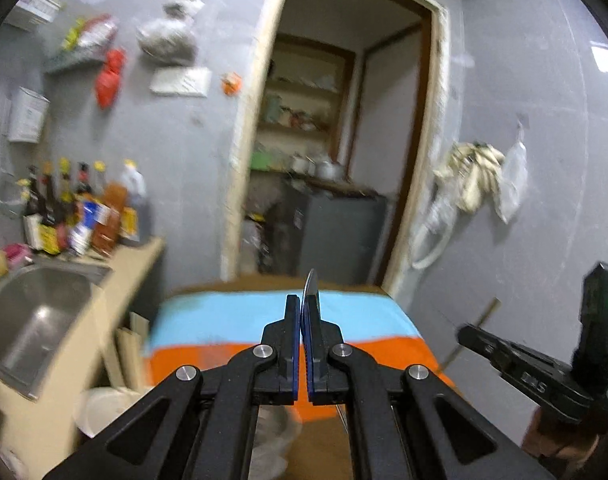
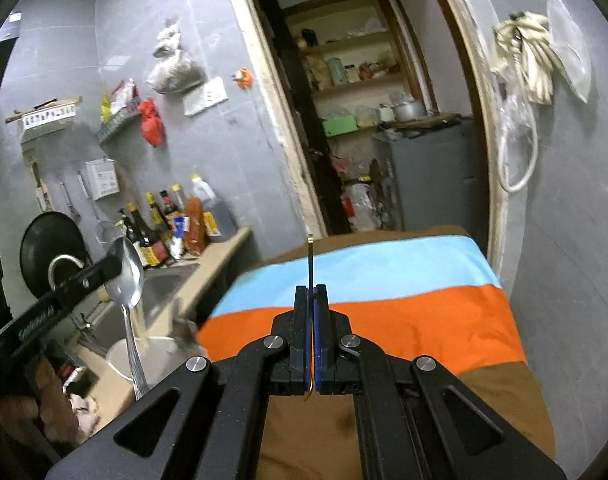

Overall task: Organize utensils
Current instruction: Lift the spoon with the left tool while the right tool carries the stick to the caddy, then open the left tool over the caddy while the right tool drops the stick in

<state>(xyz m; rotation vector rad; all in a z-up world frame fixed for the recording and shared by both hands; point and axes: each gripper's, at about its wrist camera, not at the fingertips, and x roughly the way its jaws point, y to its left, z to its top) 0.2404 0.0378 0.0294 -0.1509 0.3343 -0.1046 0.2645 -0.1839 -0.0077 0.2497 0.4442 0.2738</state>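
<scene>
My left gripper (image 1: pixel 303 304) is shut on a steel spoon (image 1: pixel 311 285), seen edge-on between the pads. In the right wrist view the same spoon (image 2: pixel 129 276) hangs bowl up, handle down, from the left gripper (image 2: pixel 116 266) at the left. My right gripper (image 2: pixel 312 294) is shut on a thin gold-tipped utensil (image 2: pixel 310 258) that stands upright between the pads. In the left wrist view the right gripper (image 1: pixel 464 334) shows at the right with that thin stick (image 1: pixel 470 334) slanting through it. Both are held in the air above the striped table.
A table with a blue, orange and brown cloth (image 2: pixel 384 300) lies ahead. A steel sink (image 1: pixel 36 320) and counter with sauce bottles (image 1: pixel 80 208) stand left. A white bucket (image 2: pixel 152 360) sits on the floor. An open doorway (image 2: pixel 364 120) is behind the table.
</scene>
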